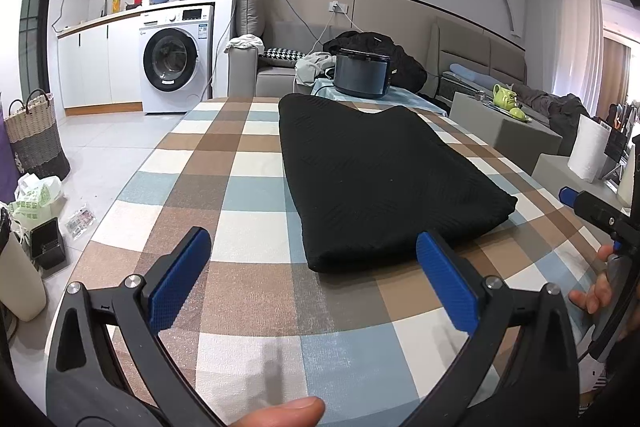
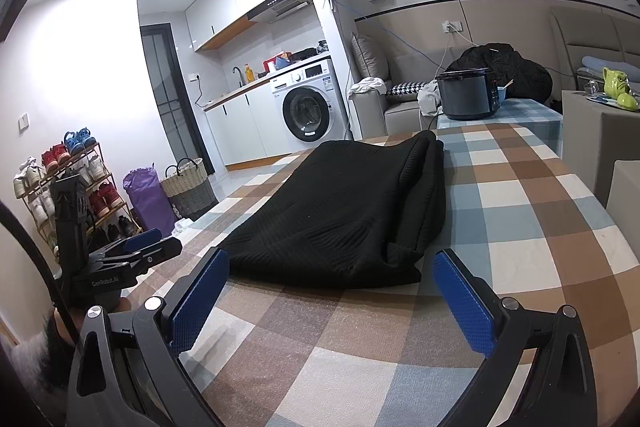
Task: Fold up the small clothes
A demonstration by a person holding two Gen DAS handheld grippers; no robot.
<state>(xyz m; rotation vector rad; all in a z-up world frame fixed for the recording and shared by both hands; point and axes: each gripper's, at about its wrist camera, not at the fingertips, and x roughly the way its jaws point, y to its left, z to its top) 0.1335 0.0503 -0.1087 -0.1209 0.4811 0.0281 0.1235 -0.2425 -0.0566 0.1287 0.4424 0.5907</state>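
Checked tablecloth (image 1: 248,307) carries a folded black garment (image 1: 380,179); left gripper (image 1: 314,247) and right gripper (image 2: 332,267) spread, empty.

"GenRobot.AI" reads in pale letters on the black body of the left tongs (image 2: 150,241)

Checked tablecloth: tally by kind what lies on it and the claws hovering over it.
Black folded garment: 1
Open claws: 2, the left claw and the right claw
Total: 3
Both claws hold nothing, short of the garment's near edge on the checked tablecloth.
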